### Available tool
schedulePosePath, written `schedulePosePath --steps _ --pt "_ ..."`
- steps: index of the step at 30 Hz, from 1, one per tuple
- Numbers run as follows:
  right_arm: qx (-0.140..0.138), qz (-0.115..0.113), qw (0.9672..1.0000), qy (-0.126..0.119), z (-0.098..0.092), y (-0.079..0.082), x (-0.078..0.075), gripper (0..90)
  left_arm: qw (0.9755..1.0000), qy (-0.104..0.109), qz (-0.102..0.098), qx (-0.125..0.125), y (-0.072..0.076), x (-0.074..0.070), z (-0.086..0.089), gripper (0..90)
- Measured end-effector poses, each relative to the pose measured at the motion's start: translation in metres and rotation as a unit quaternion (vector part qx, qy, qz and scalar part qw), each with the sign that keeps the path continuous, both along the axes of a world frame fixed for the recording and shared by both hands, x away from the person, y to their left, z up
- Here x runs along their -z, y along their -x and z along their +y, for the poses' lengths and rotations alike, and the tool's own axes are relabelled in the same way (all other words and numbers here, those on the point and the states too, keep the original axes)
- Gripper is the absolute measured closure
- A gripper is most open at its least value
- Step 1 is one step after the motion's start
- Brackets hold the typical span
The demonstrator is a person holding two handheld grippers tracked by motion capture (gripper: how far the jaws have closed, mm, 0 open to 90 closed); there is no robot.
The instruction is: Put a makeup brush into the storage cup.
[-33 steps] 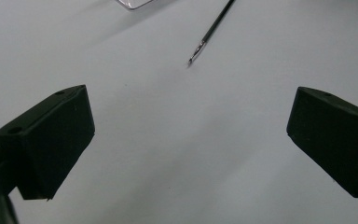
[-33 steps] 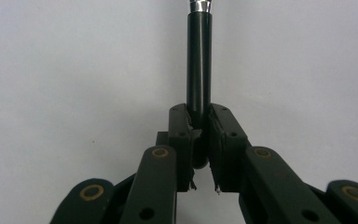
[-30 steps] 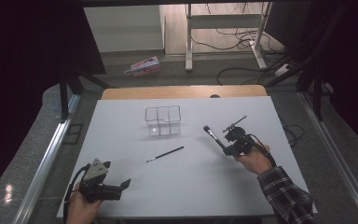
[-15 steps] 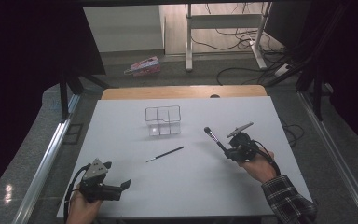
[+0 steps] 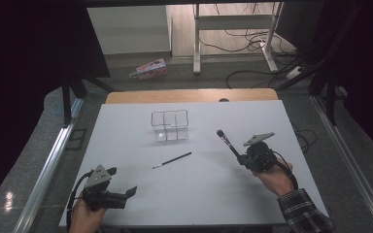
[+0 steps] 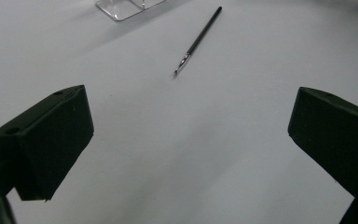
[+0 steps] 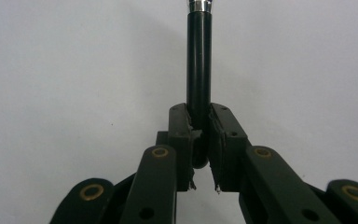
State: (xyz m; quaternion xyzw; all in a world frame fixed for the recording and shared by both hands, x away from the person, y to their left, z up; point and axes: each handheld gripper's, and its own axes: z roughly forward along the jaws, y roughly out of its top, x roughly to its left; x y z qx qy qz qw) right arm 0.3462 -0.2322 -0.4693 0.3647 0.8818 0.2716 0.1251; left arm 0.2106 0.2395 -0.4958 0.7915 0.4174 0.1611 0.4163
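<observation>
Right gripper view: your right gripper clamps the black brush — carry it to the clear organizer; left gripper gapes empty.

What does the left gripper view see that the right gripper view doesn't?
The left gripper view has the thin brush lying on the table, a corner of the clear divided box, and the left gripper with its jaws wide open and holding nothing.

The right gripper view has the right gripper clamped on a thick black brush handle that sticks straight out ahead.

Both have the white table underneath.
</observation>
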Motion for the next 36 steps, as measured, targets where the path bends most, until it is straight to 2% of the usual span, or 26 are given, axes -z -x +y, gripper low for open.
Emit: schedulePosePath --steps 3,7,12,15,26,36 --pt "0.002 -0.016 0.9998 -0.009 -0.002 0.005 -0.003 79.6 1.0000 0.006 -0.001 0.002 0.001 -0.001 0.000 0.1" --pt "-0.001 -0.025 0.9995 -0.020 -0.004 0.009 -0.007 79.6 0.9998 0.015 -0.009 0.006 0.002 -0.002 0.000 0.0" --pt "-0.006 -0.030 0.9992 -0.025 -0.005 0.018 -0.009 79.6 0.9996 0.009 -0.025 0.011 0.004 -0.005 -0.002 0.0" --pt "-0.009 -0.037 0.9989 -0.027 -0.005 0.023 -0.010 79.6 0.9995 0.009 -0.028 0.011 0.005 -0.006 -0.003 0.0" --pt "-0.013 -0.073 0.9958 -0.054 -0.011 0.043 -0.020 79.6 0.9998 0.006 -0.020 0.004 0.004 -0.006 -0.003 0.0" --pt "-0.014 -0.080 0.9946 -0.065 -0.017 0.053 -0.021 79.5 0.9999 0.013 -0.007 0.002 0.003 -0.006 -0.006 0.0"
